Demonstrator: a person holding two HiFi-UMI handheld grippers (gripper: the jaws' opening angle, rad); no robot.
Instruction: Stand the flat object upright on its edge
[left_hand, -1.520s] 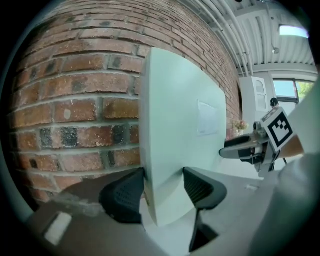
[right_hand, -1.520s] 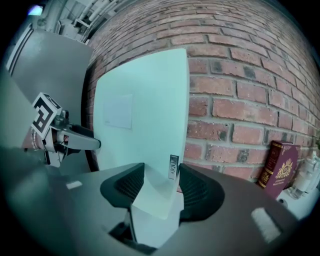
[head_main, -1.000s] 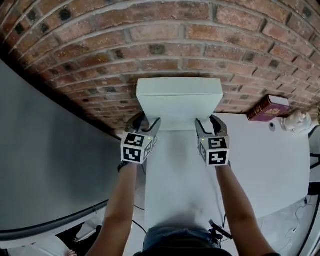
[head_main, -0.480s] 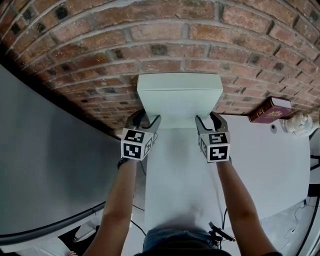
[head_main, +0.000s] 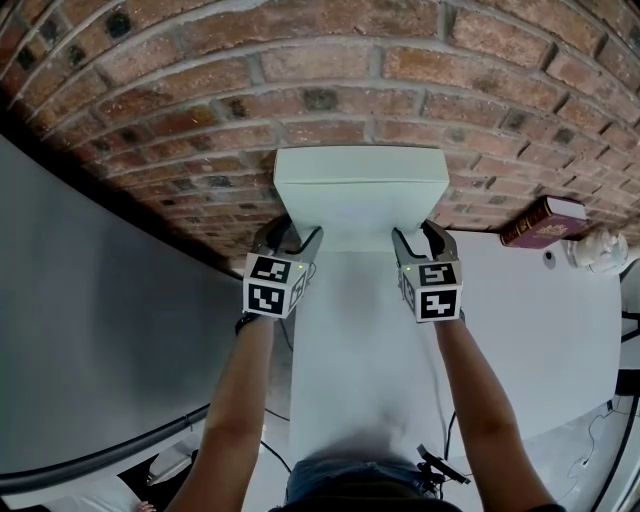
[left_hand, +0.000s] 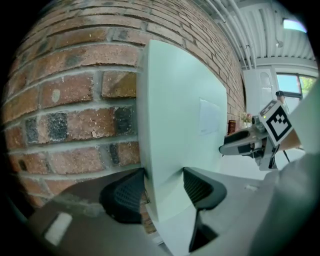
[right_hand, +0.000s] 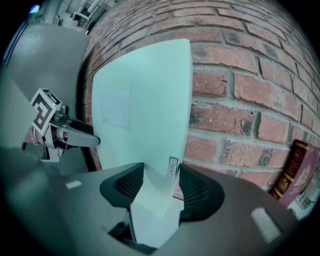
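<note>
The box (head_main: 360, 195) stands upright on its edge on the desk (head_main: 540, 320), just before the wall (head_main: 330, 80). The left hand-held gripper (head_main: 293, 236) and right hand-held gripper (head_main: 418, 236) each clamp a lower side edge. The next move, likely, is to release gently and see that it balances.

White box (head_main: 360, 195): lower corners covered by the left gripper (head_main: 293, 236) and right gripper (head_main: 419, 237). Side label (right_hand: 172, 168): print too small to read. Red book (head_main: 543, 221), table's (head_main: 540, 320) far right corner: lettering illegible. White item (head_main: 597, 247) beside it: blurred, unidentifiable.

box (head_main: 360, 195) upright against wall (head_main: 300, 70), book (head_main: 545, 222) at right
</note>
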